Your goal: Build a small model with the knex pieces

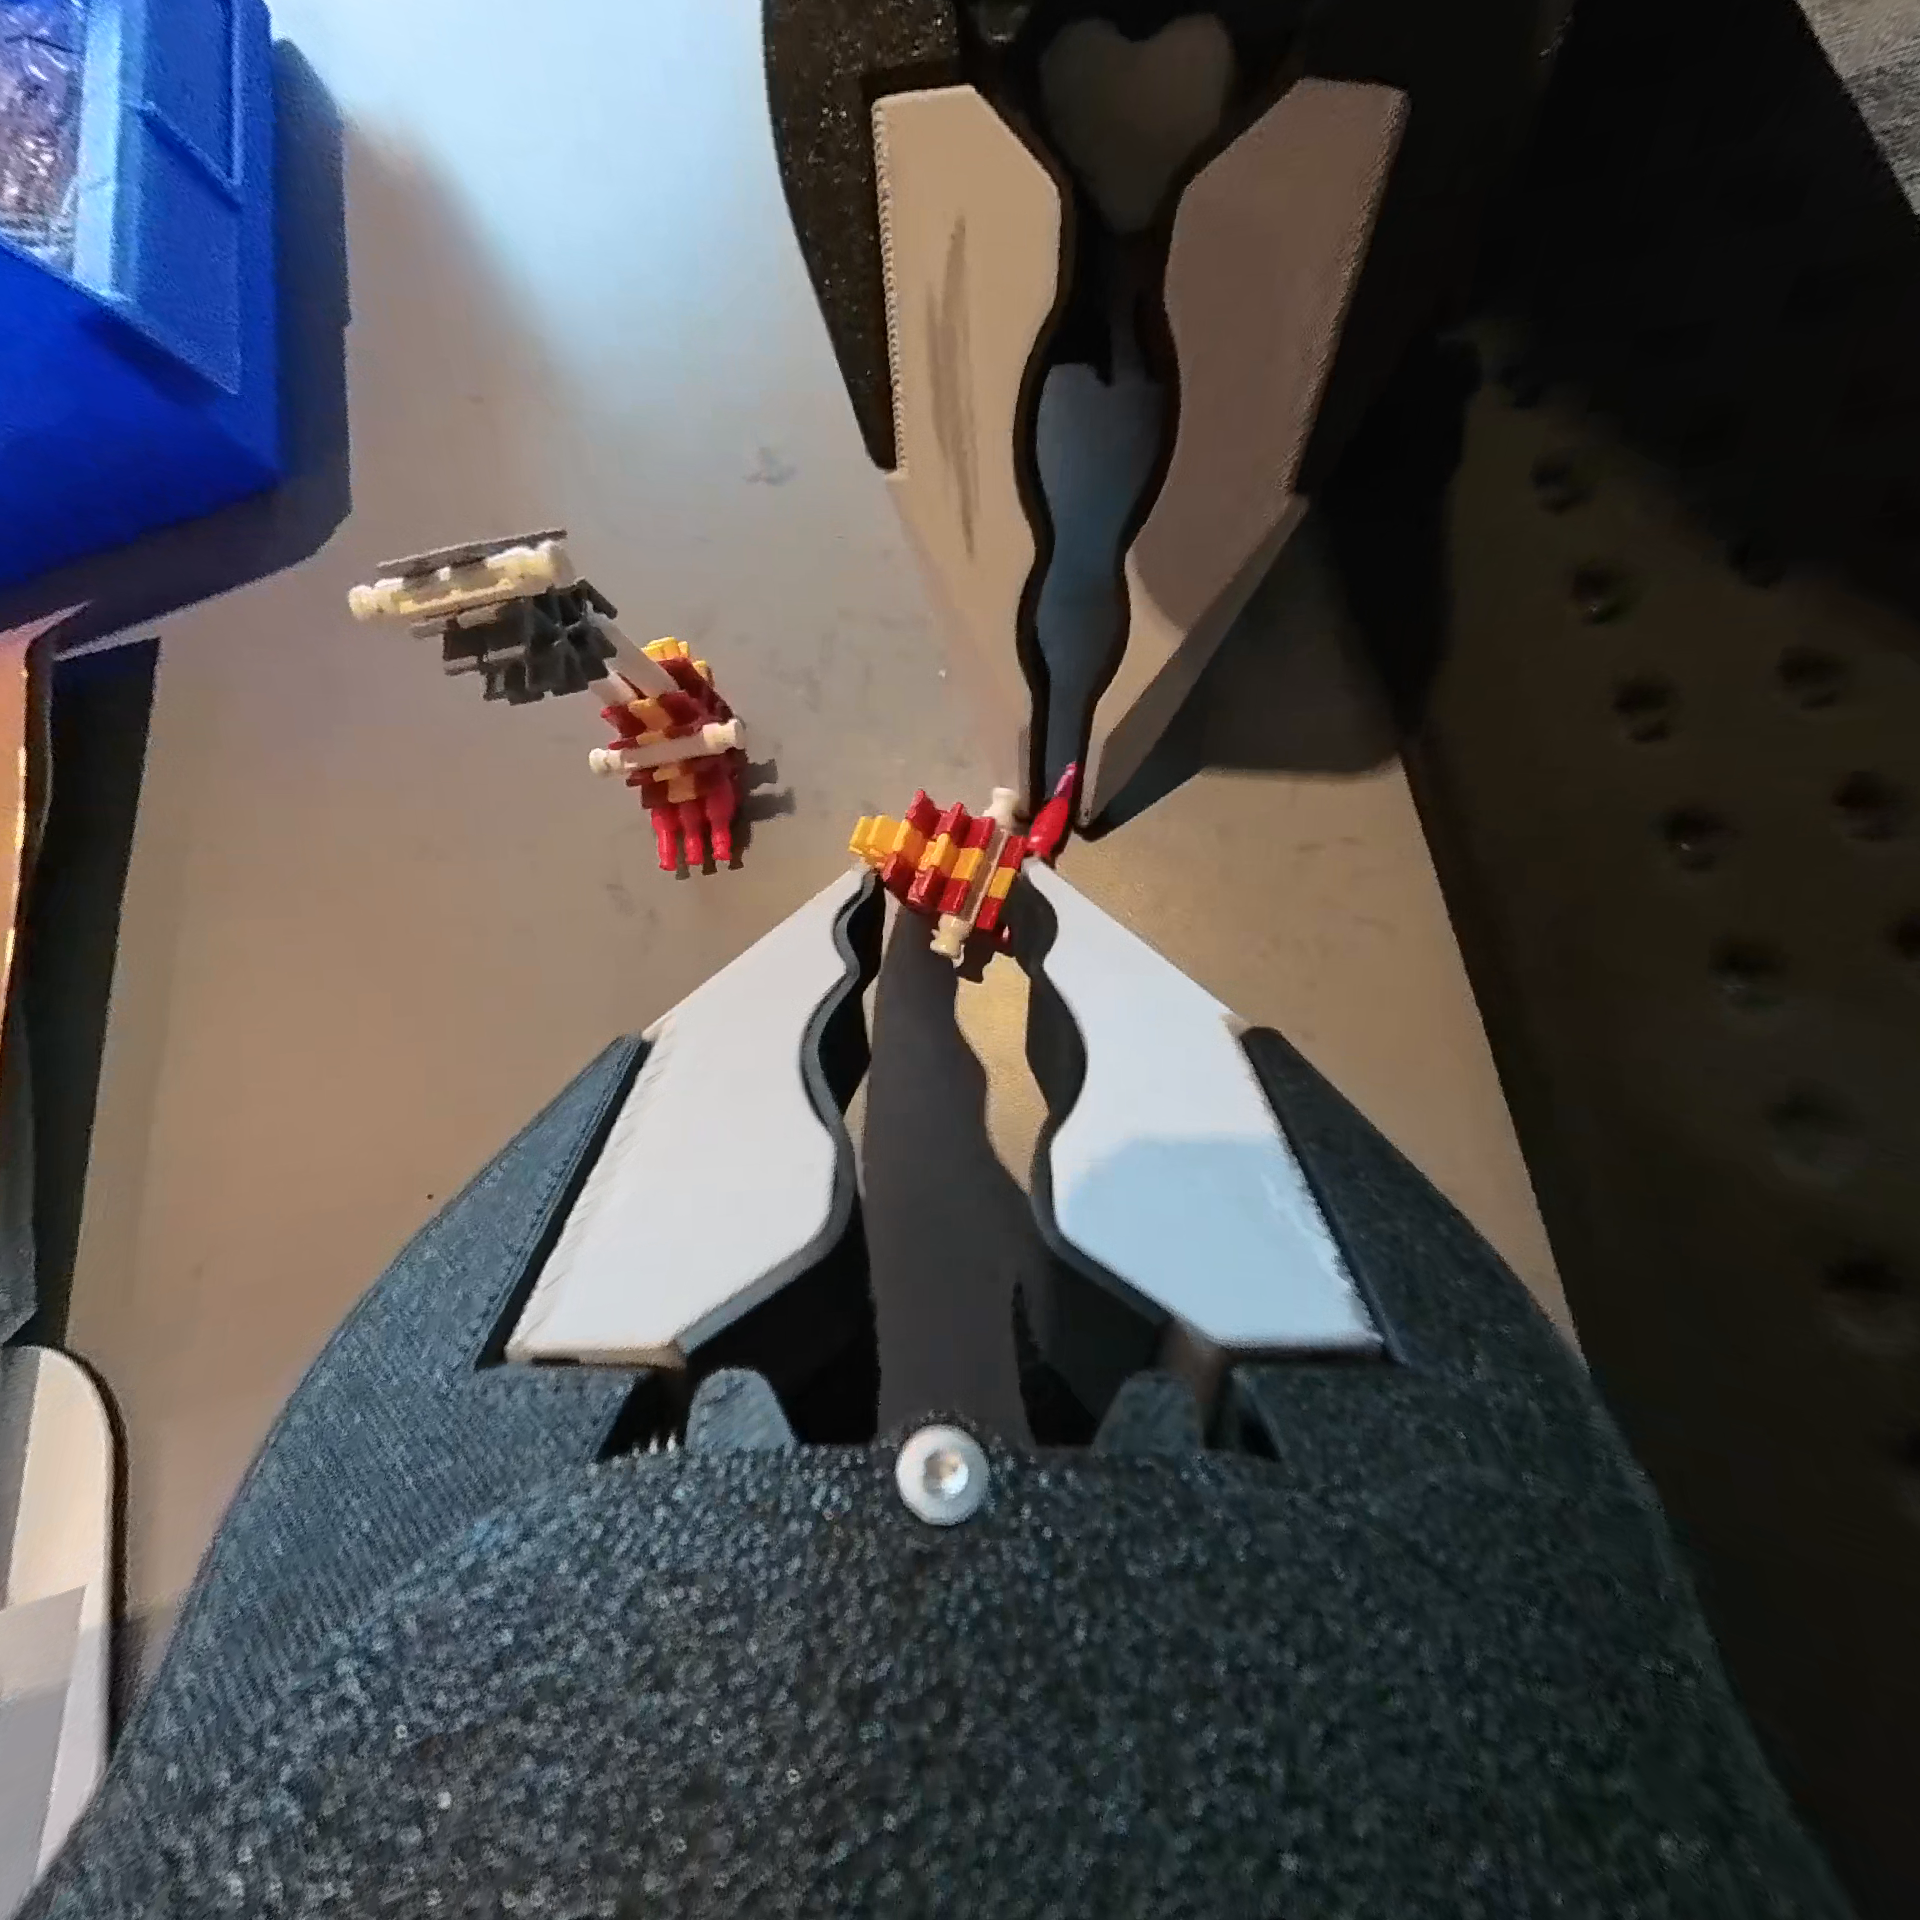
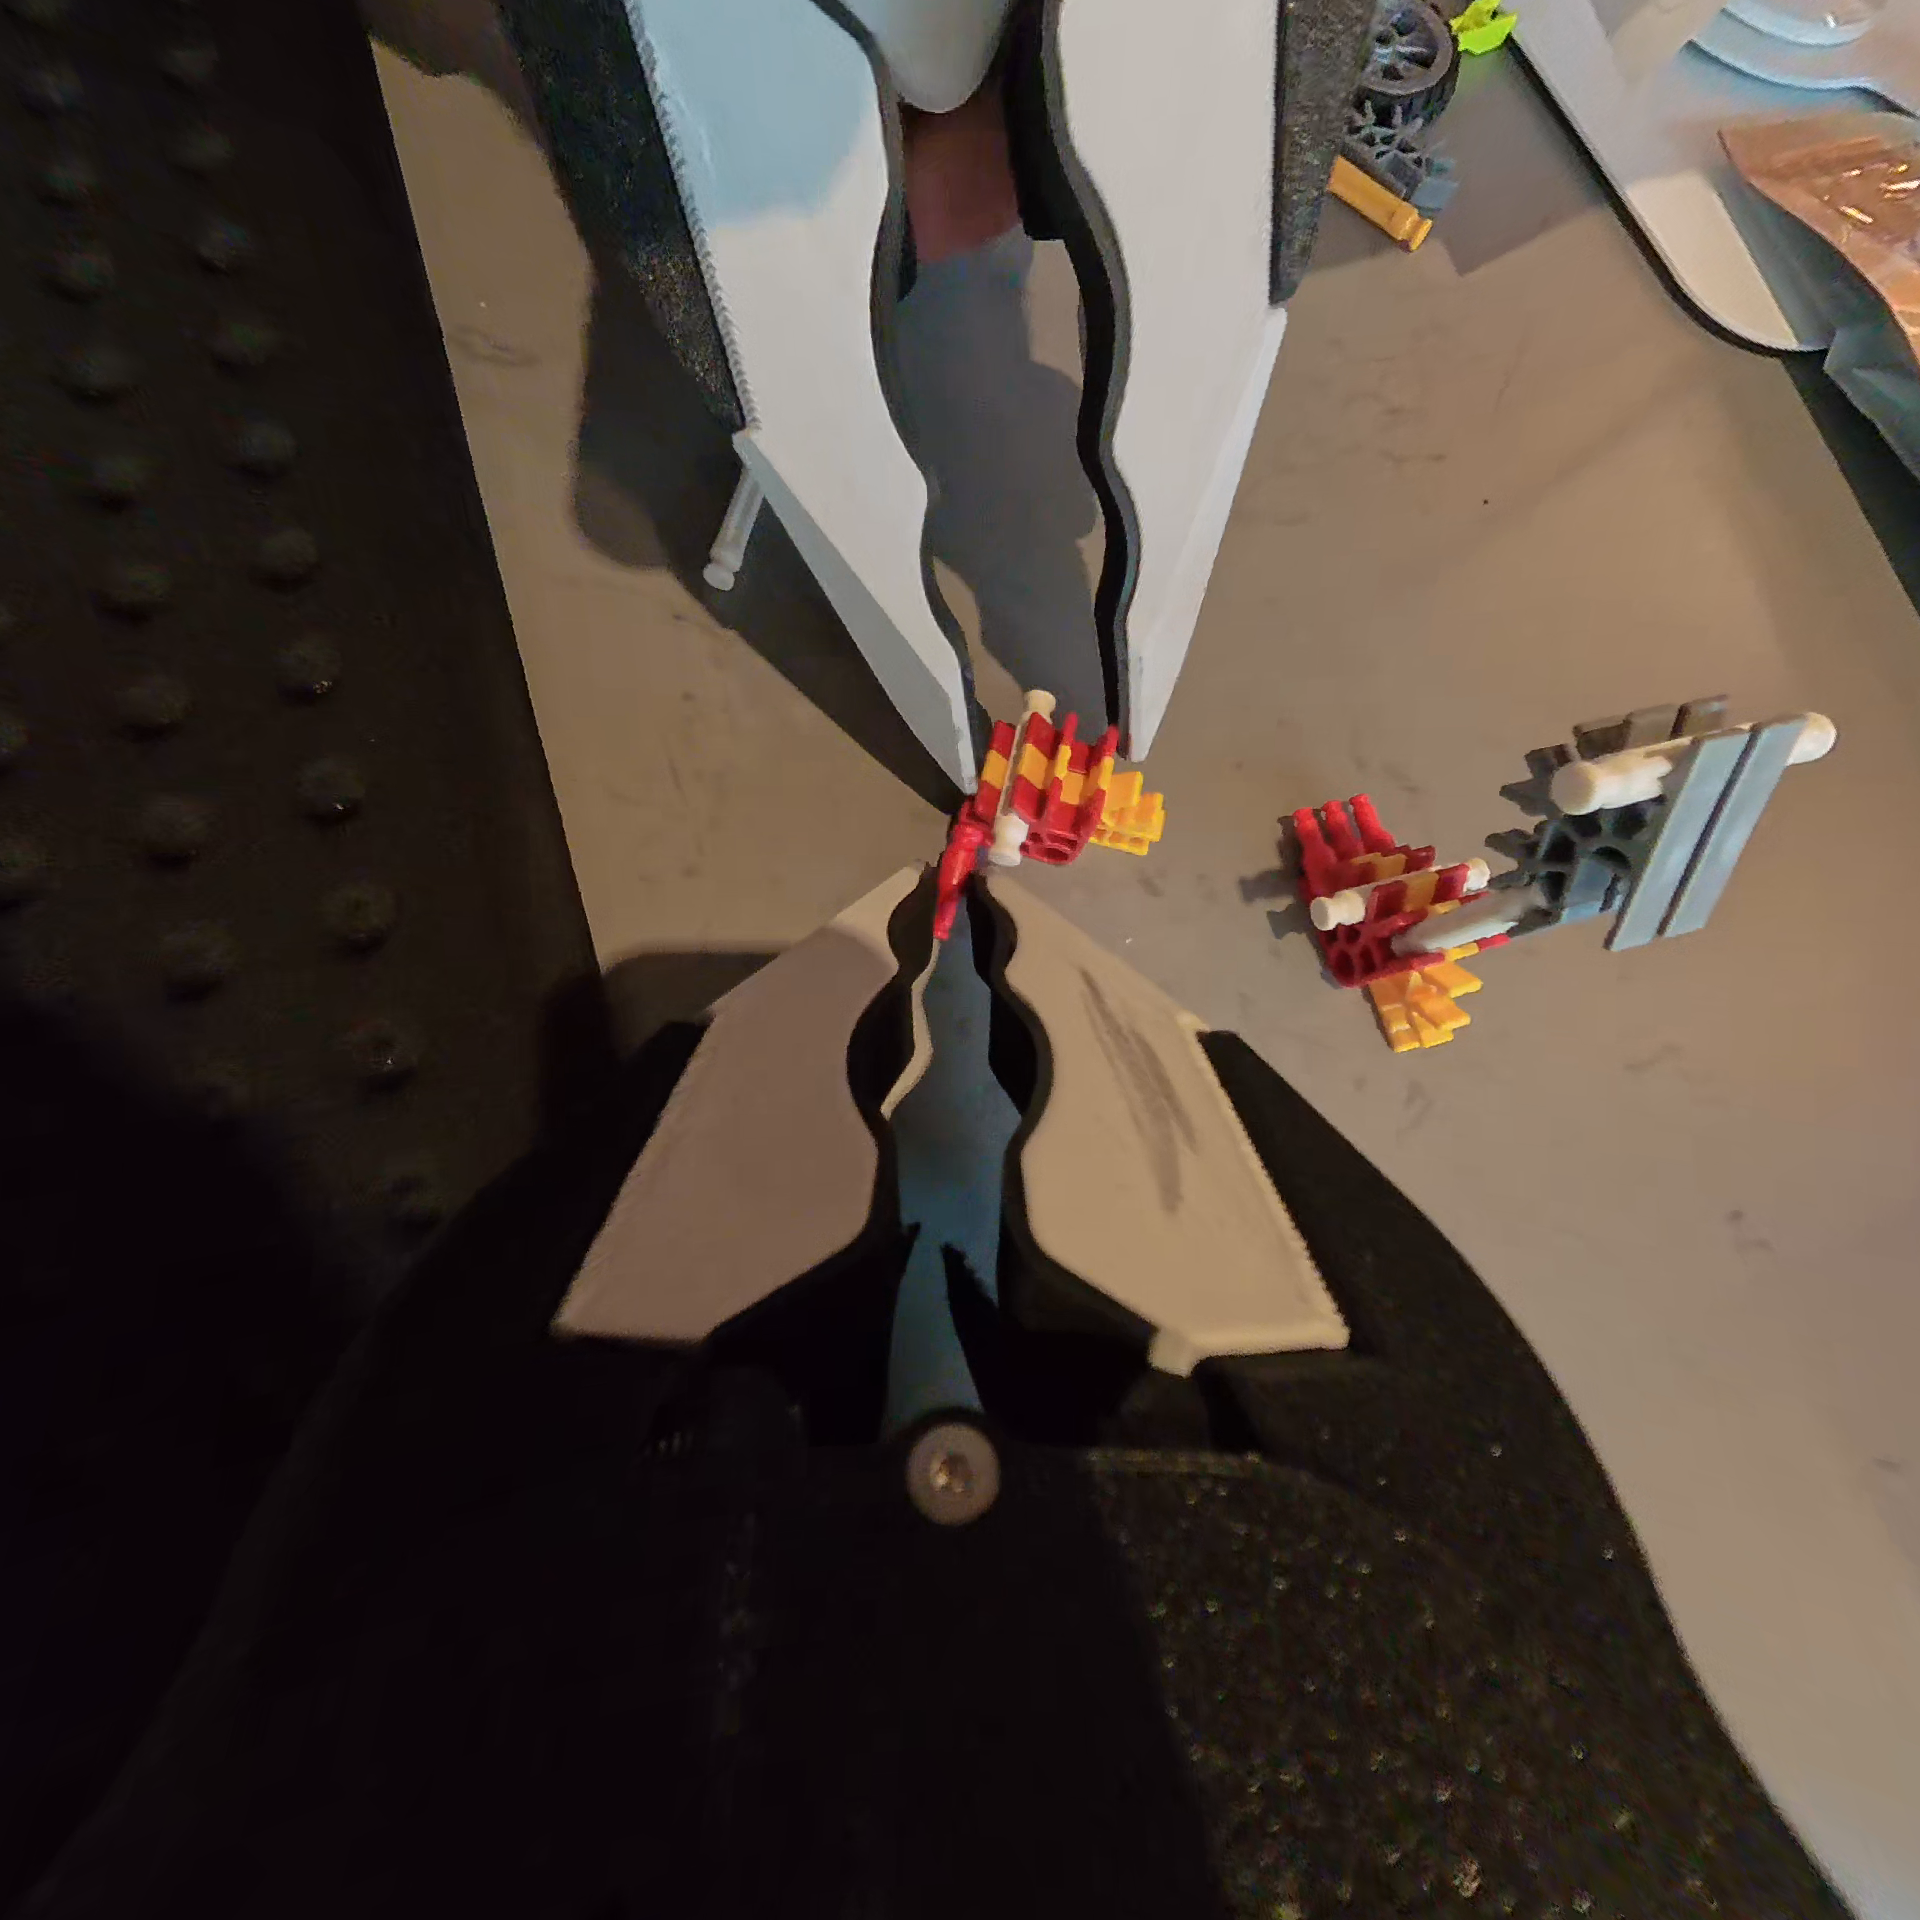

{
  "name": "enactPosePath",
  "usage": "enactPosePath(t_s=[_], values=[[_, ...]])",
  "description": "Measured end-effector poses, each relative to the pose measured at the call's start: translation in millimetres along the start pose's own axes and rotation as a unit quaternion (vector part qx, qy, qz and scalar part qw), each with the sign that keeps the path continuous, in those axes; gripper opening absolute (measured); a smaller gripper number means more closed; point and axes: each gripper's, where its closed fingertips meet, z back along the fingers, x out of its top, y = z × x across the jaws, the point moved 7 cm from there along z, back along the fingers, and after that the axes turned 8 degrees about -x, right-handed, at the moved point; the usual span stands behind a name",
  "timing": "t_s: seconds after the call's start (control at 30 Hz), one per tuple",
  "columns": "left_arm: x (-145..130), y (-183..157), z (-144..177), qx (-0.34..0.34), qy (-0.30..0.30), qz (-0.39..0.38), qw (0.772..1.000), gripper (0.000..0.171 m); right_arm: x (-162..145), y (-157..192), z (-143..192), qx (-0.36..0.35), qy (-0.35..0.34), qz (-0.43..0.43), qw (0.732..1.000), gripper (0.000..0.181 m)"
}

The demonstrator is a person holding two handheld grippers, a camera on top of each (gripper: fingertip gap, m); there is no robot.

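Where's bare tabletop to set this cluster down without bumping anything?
Bare table lies just right of the right gripper, below the loose red, yellow and grey assembly. Crowded: the centre, where the left gripper holds the red-yellow cluster and the right pinches its red rod, and near the blue box.

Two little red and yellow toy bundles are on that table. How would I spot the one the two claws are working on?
Start at the grey table and find where the left gripper and right gripper meet tip to tip. The small red and yellow cluster sits exactly between them, with a single red rod pinched by the right one. Unlike the larger assembly lying apart, it has no dark grey connector or grey panel.
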Motion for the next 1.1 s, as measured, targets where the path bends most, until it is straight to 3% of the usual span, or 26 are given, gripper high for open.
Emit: enactPosePath(t_s=[0.4, 0.7, 0.97, 1.1], values=[[8.0, -16.2, -9.7, 0.143, -0.009, 0.130, 0.981, 0.024, -7.1, -6.3, 6.6, -0.016, 0.009, -0.038, 0.999, 0.005], [14.0, -17.8, -17.4, 0.205, 0.002, 0.143, 0.968, 0.024, -10.2, -10.9, 8.4, -0.024, 0.013, -0.056, 0.998, 0.005], [17.5, -21.1, -15.3, 0.197, -0.016, 0.132, 0.971, 0.024, -10.6, -13.3, 7.9, -0.025, 0.015, -0.067, 0.997, 0.005], [21.6, -17.9, -7.7, 0.175, -0.012, 0.105, 0.979, 0.039, -10.6, -14.2, 7.7, -0.019, 0.014, -0.071, 0.997, 0.005]])
